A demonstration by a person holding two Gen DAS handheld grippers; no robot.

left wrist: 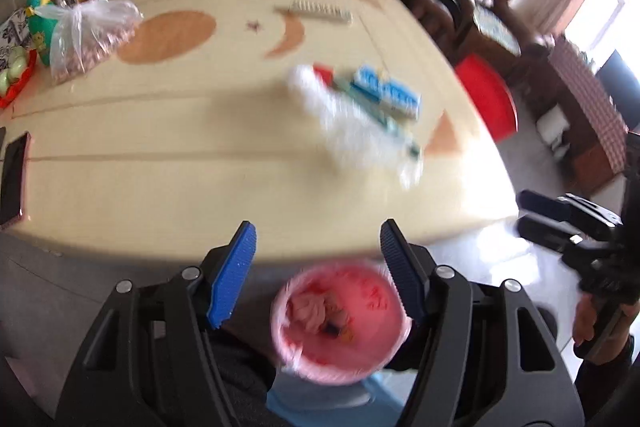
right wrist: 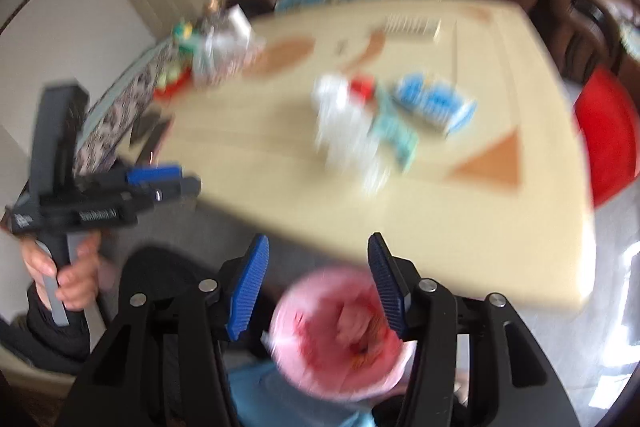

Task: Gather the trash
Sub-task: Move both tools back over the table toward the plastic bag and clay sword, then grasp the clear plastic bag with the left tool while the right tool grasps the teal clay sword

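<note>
Low in both frames, the left hand-held gripper (left wrist: 318, 269) and right hand-held gripper (right wrist: 318, 275) hang apart and empty over the pink bin (left wrist: 340, 323). Trash (left wrist: 360, 111) sits mid-frame on the worktop (left wrist: 160, 155); heavy blur suggests a hasty reach could scatter it.

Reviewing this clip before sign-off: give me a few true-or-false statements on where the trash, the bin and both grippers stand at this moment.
1. The left gripper holds a wrapper. False: its blue pads are apart with nothing between them.
2. The right gripper is open and empty. True.
3. The pink-lined round trash bin stands on the table. False: it sits below the near edge of the pale wooden table.
4. The blue-and-white flat packet lies on the table beside the white crumpled tissue. True.
5. The bin is empty. False: crumpled scraps lie inside.
</note>
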